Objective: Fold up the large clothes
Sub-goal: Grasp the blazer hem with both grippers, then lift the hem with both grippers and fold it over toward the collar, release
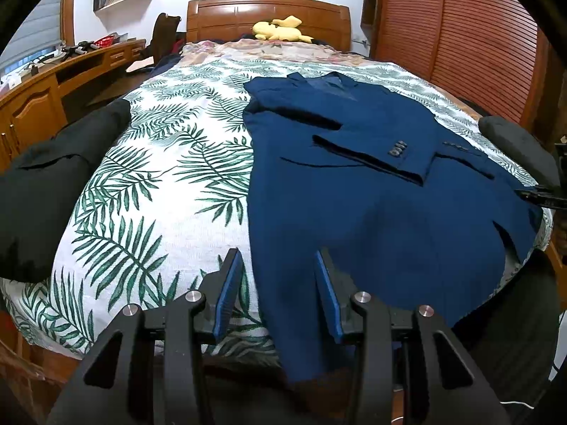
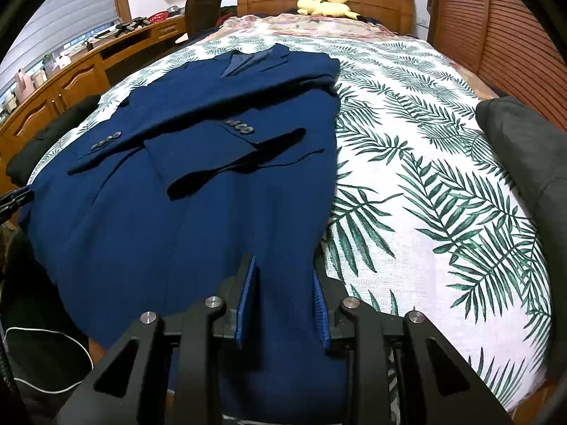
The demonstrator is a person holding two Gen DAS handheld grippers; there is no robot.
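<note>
My work lies on a bed [image 1: 149,191] spread with a white cover printed in green fern leaves. Flat on it is a blue suit jacket [image 1: 372,191], sleeves crossed over its front. A black garment [image 1: 53,184] and a grey one [image 2: 521,141] sit at opposite edges, and a yellow plush toy [image 1: 280,30] lies by the headboard.

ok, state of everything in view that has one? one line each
jacket: flat on the bed, sleeves folded across the front, hem over the near edge
left hand-held gripper: jaws partly apart around the hem; grip unclear
right hand-held gripper: jaws partly apart around the hem; grip unclear
plush toy: lying by the headboard
bed: covered with a leaf-print spread
</note>
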